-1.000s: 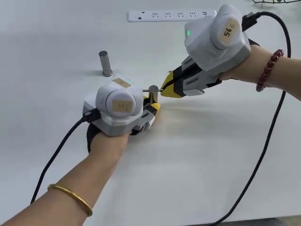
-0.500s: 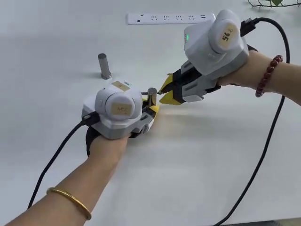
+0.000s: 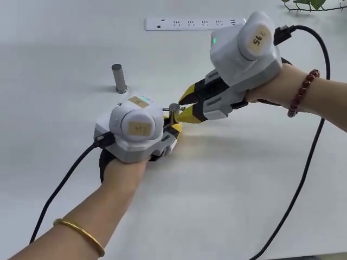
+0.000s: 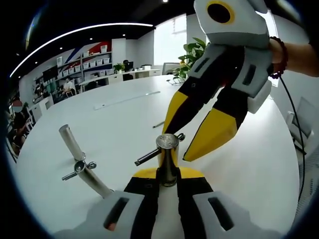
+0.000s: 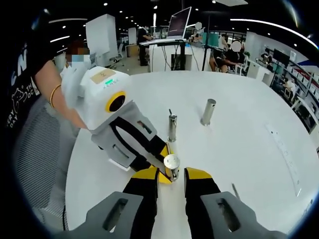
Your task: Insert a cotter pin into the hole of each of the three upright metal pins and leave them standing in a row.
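Observation:
My left gripper (image 3: 174, 125) is shut on an upright metal pin (image 3: 174, 110), low on its shaft; the same pin (image 4: 168, 158) rises between its jaws in the left gripper view. A cotter pin (image 4: 149, 156) lies through this pin's hole. My right gripper (image 3: 184, 105) is open, its yellow fingers (image 4: 212, 132) spread on either side of the cotter pin's looped end. In the right gripper view the pin top (image 5: 172, 162) sits between the parted jaws. A second pin (image 4: 88, 173) carries a cotter pin. A third pin (image 3: 118, 78) stands bare.
A white power strip (image 3: 190, 23) lies along the far edge of the white table (image 3: 227, 179). A loose cotter pin (image 5: 234, 189) lies on the table to the right of my right gripper. Cables trail from both grippers toward the near edge.
The right gripper's jaws, pinched on the cotter pin's end a second ago, have spread apart. The cotter pin stays in the held pin. The left gripper has kept its grip.

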Available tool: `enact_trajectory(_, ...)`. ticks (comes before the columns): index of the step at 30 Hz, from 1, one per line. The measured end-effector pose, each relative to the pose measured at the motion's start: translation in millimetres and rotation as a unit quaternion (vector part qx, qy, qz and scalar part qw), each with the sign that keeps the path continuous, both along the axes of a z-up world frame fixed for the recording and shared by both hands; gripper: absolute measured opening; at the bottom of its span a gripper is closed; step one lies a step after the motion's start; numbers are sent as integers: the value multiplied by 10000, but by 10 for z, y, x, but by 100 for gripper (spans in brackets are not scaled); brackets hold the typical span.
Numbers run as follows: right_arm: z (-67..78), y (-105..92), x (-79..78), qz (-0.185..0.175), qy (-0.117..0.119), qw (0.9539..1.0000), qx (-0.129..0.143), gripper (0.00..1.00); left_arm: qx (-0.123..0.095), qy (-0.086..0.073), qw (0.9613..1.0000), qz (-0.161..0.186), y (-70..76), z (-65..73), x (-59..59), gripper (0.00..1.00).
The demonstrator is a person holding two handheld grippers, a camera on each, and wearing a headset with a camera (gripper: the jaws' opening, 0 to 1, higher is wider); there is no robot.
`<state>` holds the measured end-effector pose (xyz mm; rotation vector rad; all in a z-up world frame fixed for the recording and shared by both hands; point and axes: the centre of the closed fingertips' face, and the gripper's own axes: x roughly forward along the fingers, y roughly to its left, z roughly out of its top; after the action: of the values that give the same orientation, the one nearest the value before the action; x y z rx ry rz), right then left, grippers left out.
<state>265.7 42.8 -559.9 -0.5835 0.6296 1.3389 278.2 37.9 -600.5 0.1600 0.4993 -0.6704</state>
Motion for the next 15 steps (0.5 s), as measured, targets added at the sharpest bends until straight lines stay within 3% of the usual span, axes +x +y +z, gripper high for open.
enact_trajectory(15,-16,100,1,76,-65,9999,28,14,118,133,9997,-150,34,-43,-90,24)
